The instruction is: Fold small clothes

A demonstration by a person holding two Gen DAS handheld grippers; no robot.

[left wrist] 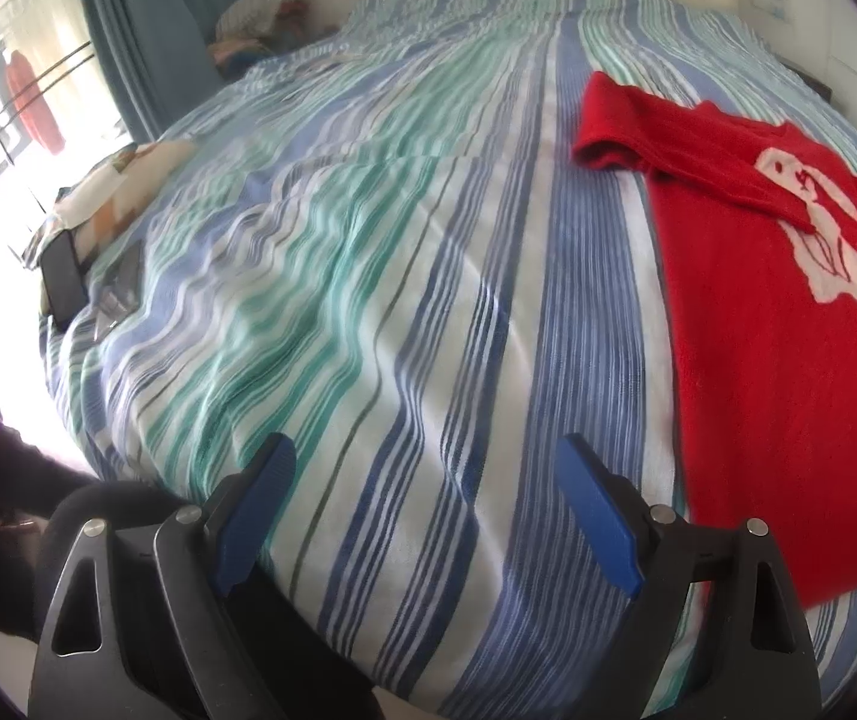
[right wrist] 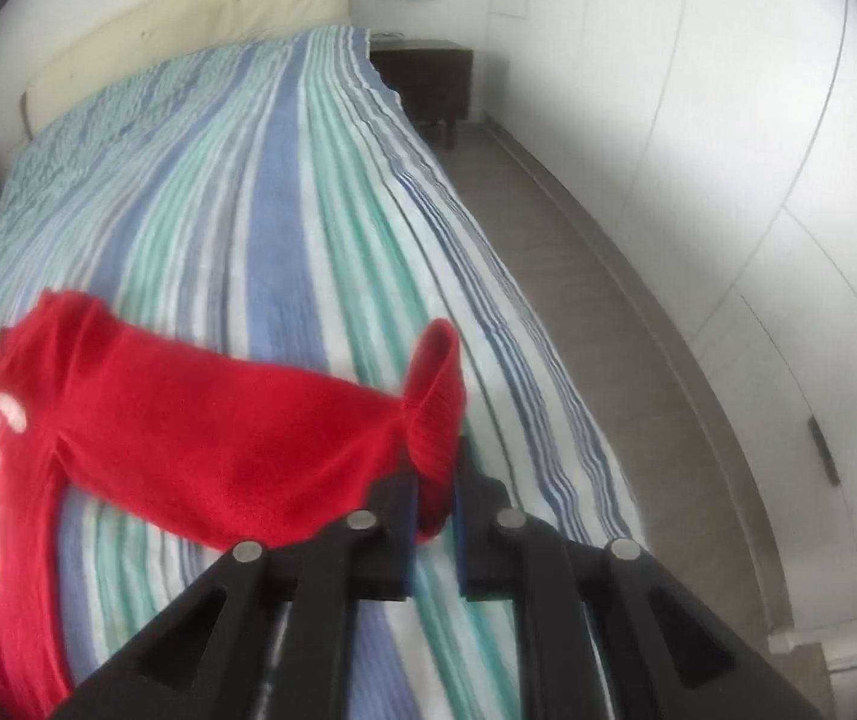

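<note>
A small red sweater [left wrist: 788, 312] with a white figure on its front lies flat on the striped bedspread [left wrist: 404, 276], one sleeve folded across its chest. My left gripper [left wrist: 428, 480] hovers open over bare bedspread to the left of the sweater, nothing between its blue pads. In the right wrist view my right gripper [right wrist: 435, 504] is shut on the cuff end of the other red sleeve [right wrist: 260, 426], which stretches lifted from the sweater body [right wrist: 2, 516] at the left toward the jaws. The cuff [right wrist: 437, 384] bunches up above the pads.
The bed's right edge drops to a wooden floor [right wrist: 596, 324] with a dark nightstand [right wrist: 428, 84] and white wardrobe doors [right wrist: 758, 180]. A phone [left wrist: 62, 288] and patterned cloth [left wrist: 116, 186] lie at the bed's left edge near a window. Headboard [right wrist: 188, 30] at the far end.
</note>
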